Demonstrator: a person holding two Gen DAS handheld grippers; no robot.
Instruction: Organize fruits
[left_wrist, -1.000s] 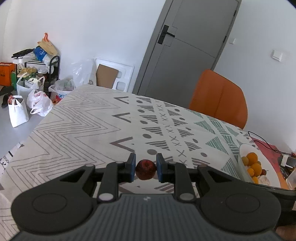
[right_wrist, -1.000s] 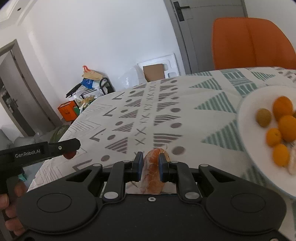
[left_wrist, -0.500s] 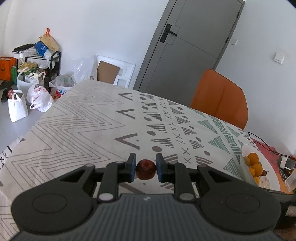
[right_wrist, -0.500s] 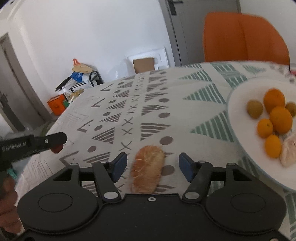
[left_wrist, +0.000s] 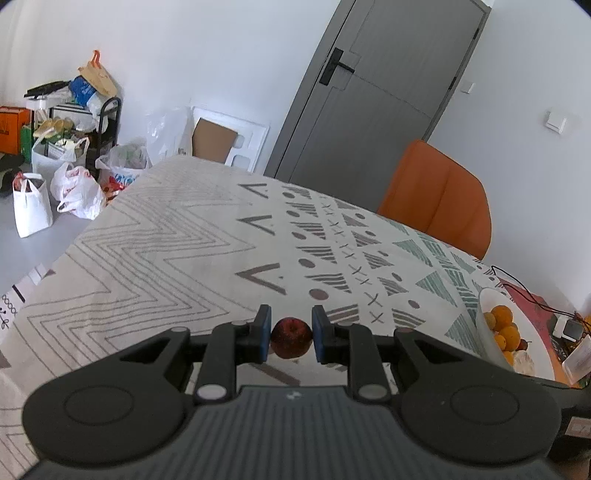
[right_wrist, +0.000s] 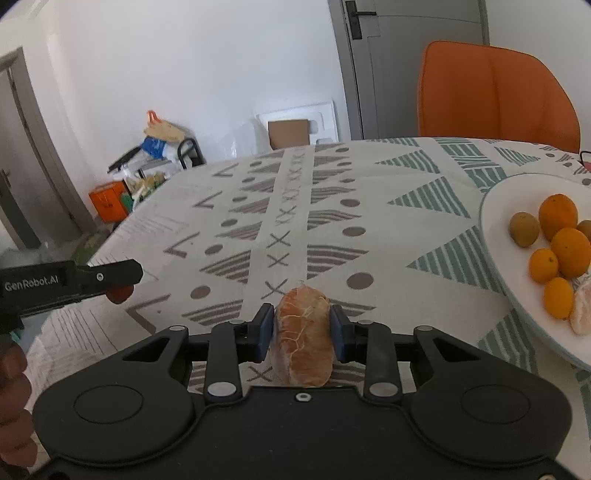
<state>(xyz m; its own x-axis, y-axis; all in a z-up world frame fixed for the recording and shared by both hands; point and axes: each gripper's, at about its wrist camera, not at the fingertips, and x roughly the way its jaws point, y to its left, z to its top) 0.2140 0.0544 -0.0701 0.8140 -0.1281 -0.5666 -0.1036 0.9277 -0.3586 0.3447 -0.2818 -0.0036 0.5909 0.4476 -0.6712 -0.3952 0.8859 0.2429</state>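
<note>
- Dark red, round and small, an apple-like fruit (left_wrist: 291, 338) is seen clamped between the blue pads of the left gripper (left_wrist: 291, 334), lifted above the patterned tablecloth (left_wrist: 166, 258).
- From the right wrist view, the left gripper (right_wrist: 122, 284) is seen at the far left edge, with that reddish fruit (right_wrist: 119, 294) just showing under its tip; a person's hand (right_wrist: 14, 398) is holding the tool.
- In the middle, a peeled orange citrus segment with white pith strands (right_wrist: 304, 332) is found between the blue pads of the right gripper (right_wrist: 302, 330). Its jaws have just been closing, and both pads appear to be pressed against the segment's sides.
- The segment's long axis is laid along the line of the fingers, pointing away from the camera, so it is gripped across its narrow width.
- To the right, a white round plate (right_wrist: 495, 221) is seen with several small oranges (right_wrist: 570, 251), a greenish-brown round fruit (right_wrist: 523, 229) and another peeled piece (right_wrist: 581, 310) at its near side.
- The coming move is judged to turn on this: the plate lies to the right of the held segment and slightly ahead, near the right gripper, well apart from the left one.
- A short carry rightward over the plate's rim would be called for; the right hand is plainly the nearer.
</note>
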